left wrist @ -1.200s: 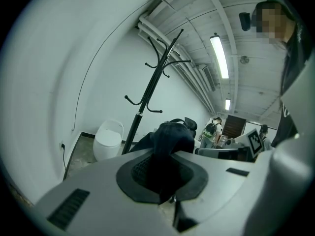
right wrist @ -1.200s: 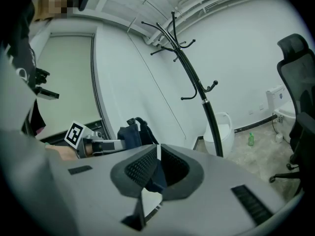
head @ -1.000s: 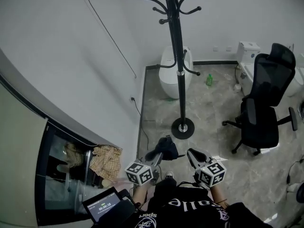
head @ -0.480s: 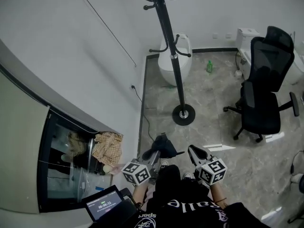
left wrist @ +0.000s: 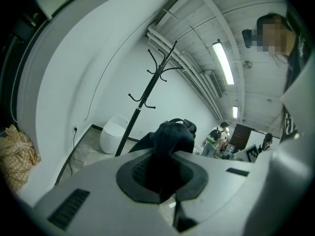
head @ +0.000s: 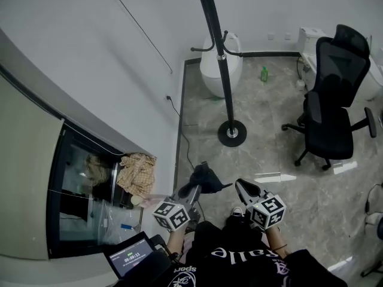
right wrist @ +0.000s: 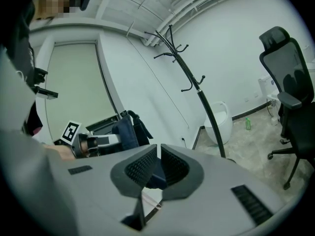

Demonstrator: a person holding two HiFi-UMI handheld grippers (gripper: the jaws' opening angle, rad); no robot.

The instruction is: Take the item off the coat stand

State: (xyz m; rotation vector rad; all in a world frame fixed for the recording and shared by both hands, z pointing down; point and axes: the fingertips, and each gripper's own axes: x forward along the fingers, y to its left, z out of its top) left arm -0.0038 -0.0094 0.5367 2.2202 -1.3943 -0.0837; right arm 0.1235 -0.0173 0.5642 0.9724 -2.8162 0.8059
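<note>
Hanging limp from the left gripper [head: 192,194], jaws clamped tight on a fold, the dark cloth item [head: 207,180] is well clear of the coat stand [head: 218,46] & looks soft, light, floppy, so prob best pinched at a bunched fold; right gripper [head: 240,187] closed, empty

Grey tile floor [head: 269,145] — on it: coat stand base [head: 232,133], white rounded container [head: 220,73] by wall, green btl [head: 264,73], office chair [head: 333,100] at right.
</note>
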